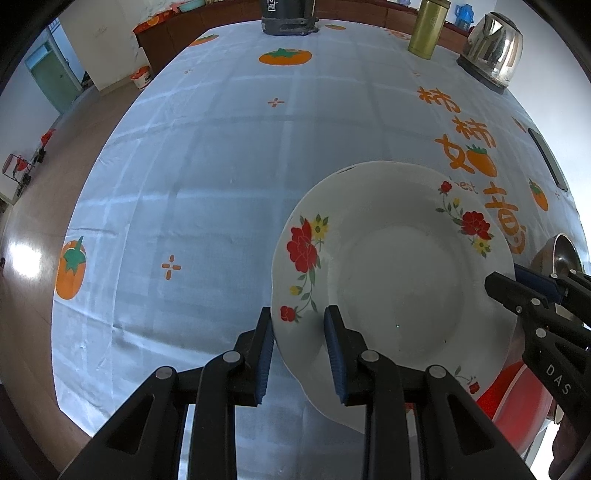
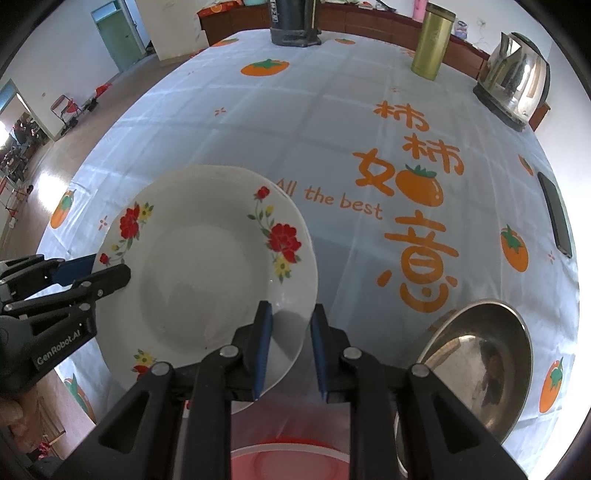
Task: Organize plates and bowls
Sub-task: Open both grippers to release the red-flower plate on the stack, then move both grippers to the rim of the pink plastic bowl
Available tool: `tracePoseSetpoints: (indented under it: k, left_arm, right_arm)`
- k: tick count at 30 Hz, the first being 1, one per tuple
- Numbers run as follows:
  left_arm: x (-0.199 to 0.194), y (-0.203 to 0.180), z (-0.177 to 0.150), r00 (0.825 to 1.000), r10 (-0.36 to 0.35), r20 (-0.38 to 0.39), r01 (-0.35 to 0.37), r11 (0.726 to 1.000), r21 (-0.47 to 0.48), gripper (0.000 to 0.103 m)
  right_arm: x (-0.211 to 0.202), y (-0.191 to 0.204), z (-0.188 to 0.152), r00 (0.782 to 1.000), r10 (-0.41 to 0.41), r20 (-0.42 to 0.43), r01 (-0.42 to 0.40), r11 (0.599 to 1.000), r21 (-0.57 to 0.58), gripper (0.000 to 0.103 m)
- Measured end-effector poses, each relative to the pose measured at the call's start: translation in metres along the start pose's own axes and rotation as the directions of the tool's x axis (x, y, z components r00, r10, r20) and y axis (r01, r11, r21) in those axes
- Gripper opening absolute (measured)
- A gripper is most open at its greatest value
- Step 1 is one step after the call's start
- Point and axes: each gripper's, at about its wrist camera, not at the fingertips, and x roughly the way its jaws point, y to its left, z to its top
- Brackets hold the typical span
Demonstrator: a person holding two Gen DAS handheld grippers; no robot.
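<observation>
A white plate (image 1: 399,280) with red and yellow flowers hangs a little above the tablecloth, casting a shadow on it. My left gripper (image 1: 299,317) is shut on its left rim, one blue pad under the edge and one over it. My right gripper (image 2: 290,308) is shut on the opposite rim of the same plate (image 2: 199,280). Each gripper shows in the other's view: the right gripper (image 1: 504,277) at the plate's right edge, the left gripper (image 2: 110,266) at its left edge. A steel bowl (image 2: 480,362) lies to the right, and a red dish (image 2: 288,458) sits below the grippers.
A blue-white tablecloth (image 1: 207,184) with orange persimmons covers the table. At the far edge stand a steel kettle (image 2: 517,81), a gold-green canister (image 2: 432,44) and a black object (image 2: 295,26). A dark phone (image 2: 557,218) lies at the right edge. Wooden floor lies beyond the left edge.
</observation>
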Motion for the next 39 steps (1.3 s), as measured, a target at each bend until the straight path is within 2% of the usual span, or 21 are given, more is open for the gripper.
tracePoseSetpoints:
  k: [24,27,30,31,32,39]
  left_arm:
    - [0.006,-0.001,0.001,1.000,0.000,0.015,0.000,1.000,0.010,0.031]
    - [0.006,0.001,0.002,1.000,-0.013,0.003,0.013,1.000,0.006,0.035]
    - [0.001,0.000,0.003,1.000,-0.011,0.016,0.010,1.000,0.010,0.043]
    - [-0.002,-0.001,0.003,1.000,-0.008,0.025,0.008,1.000,0.013,0.050]
    - [-0.004,-0.002,0.002,0.999,-0.003,0.033,0.003,1.000,0.015,0.053]
    - [-0.023,0.000,-0.005,0.998,-0.032,0.052,0.032,0.999,-0.002,0.056]
  right_arm:
    - [0.006,0.000,0.001,1.000,-0.005,0.007,0.005,1.000,0.002,0.022]
    - [0.004,0.001,0.000,1.000,-0.003,0.011,0.003,1.000,0.002,0.022]
    - [-0.001,0.000,0.000,0.999,-0.011,0.033,0.011,1.000,0.005,0.031]
    - [-0.005,-0.001,0.000,0.999,-0.008,0.050,0.008,1.000,0.009,0.041]
    - [-0.010,-0.001,0.000,0.998,-0.009,0.068,0.008,1.000,0.012,0.046]
    - [-0.037,-0.007,-0.007,0.994,-0.012,0.105,0.010,1.000,0.017,0.051]
